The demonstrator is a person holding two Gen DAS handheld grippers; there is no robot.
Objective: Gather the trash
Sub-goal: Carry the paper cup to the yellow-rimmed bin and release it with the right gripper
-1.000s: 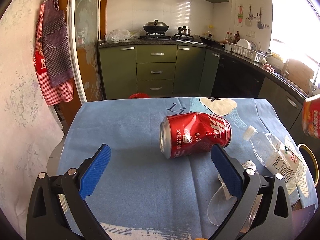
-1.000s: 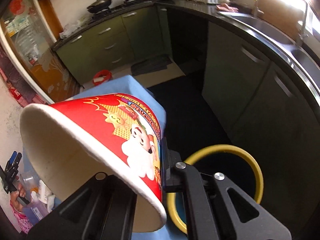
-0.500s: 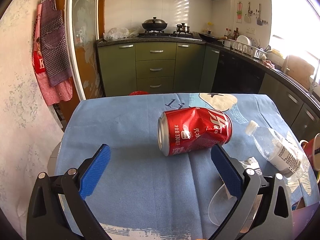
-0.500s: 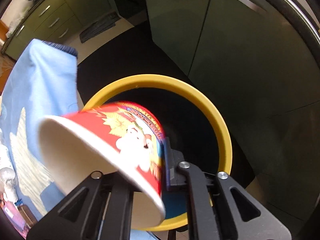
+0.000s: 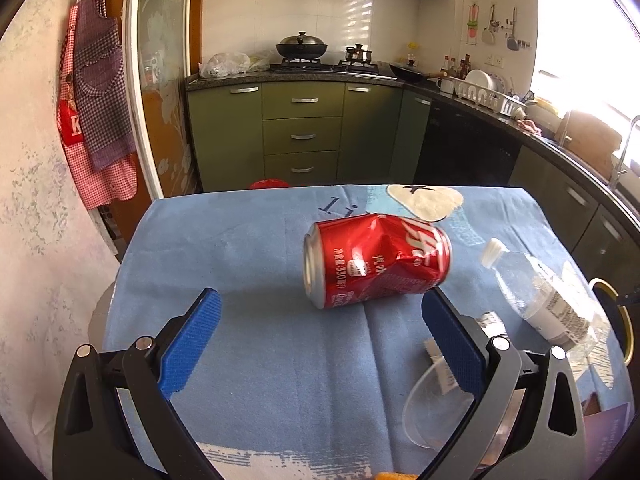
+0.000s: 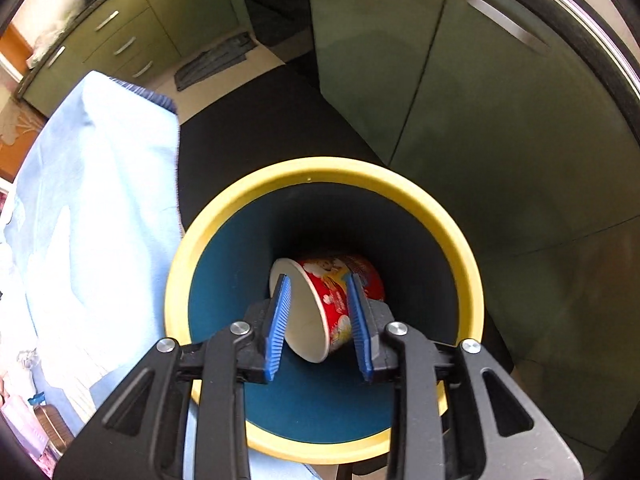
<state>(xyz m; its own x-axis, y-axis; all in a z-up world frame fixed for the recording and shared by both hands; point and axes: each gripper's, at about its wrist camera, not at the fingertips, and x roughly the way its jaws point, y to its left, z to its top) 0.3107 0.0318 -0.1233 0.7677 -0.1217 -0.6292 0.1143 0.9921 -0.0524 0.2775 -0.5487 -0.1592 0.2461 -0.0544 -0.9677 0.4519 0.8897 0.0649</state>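
The right gripper had just opened, jaws narrowly apart; the paper cup had dropped into the bin. The left gripper, jaws wide and empty, faced the can, next for collection.

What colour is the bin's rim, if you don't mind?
Yellow; the bin rim shows best in the right wrist view.

**Occluded and cropped bits**

Clear plastic cup sat partly behind left gripper's right finger. Yellow bin rim was cut by frame edge; in right view, the fingers covered part of red paper bowl.
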